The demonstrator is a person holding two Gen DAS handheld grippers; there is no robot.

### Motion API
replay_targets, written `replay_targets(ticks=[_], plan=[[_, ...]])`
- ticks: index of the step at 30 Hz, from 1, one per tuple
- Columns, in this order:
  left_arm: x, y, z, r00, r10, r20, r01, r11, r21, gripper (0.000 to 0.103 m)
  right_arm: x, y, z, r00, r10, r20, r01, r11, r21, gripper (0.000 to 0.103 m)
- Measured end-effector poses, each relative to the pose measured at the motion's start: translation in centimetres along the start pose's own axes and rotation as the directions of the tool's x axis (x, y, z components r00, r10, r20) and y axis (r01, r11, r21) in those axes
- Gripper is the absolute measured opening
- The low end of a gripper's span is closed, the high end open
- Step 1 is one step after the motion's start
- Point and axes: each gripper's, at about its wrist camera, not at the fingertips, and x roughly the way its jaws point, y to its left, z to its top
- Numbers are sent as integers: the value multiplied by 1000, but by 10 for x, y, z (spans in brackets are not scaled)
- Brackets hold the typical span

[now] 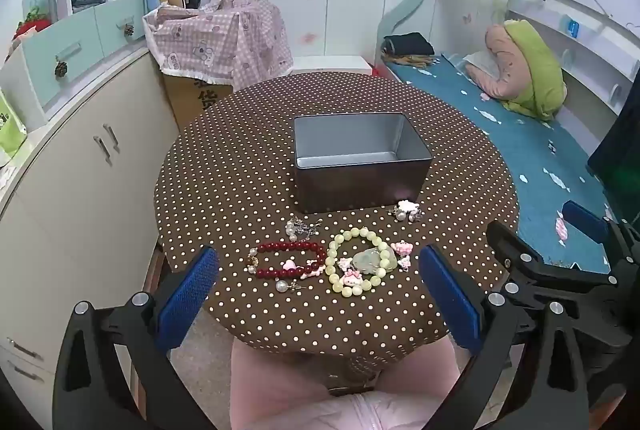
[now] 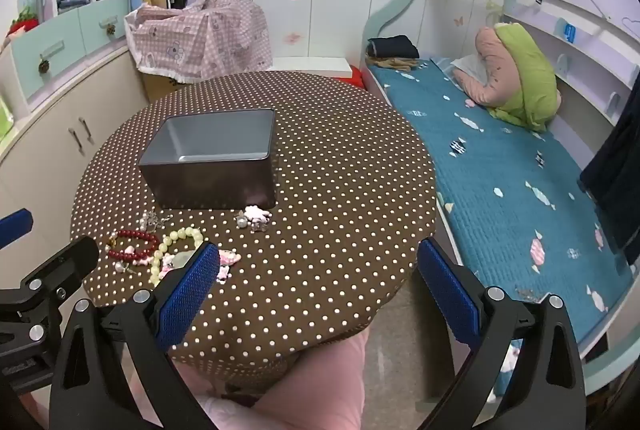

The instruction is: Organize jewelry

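Note:
An empty grey metal box (image 1: 356,158) stands open in the middle of a round table with a brown polka-dot cloth (image 1: 240,158). In front of it lie a red bead bracelet (image 1: 288,260), a pale green bead bracelet (image 1: 360,262) with a jade pendant, pearl earrings (image 1: 300,228) and pink charms (image 1: 408,208). My left gripper (image 1: 320,304) is open and empty, above the table's near edge, just short of the bracelets. My right gripper (image 2: 316,296) is open and empty, to the right of the jewelry; the box (image 2: 212,158) and bracelets (image 2: 176,250) show at its left.
A bed with a blue cover (image 2: 520,182) and a rolled quilt runs along the right. White cabinets (image 1: 80,170) stand at the left. A box draped in pink checked cloth (image 1: 220,38) sits behind the table. My pink-clad lap (image 1: 344,390) is under the near edge.

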Motion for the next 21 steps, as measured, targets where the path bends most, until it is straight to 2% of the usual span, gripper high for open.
replay_targets(ticks=[11, 17, 21], plan=[[0, 0, 0, 1000, -2, -4, 2, 1000, 1, 96, -1, -1, -1, 1000, 3, 6, -3, 1000, 1, 96], [3, 6, 1, 1000, -18, -6, 18, 1000, 0, 96, -2, -1, 2, 1000, 4, 6, -4, 1000, 2, 96], [4, 0, -1, 999, -54, -4, 54, 999, 2, 96, -6, -1, 5, 1000, 13, 5, -13, 1000, 8, 96]])
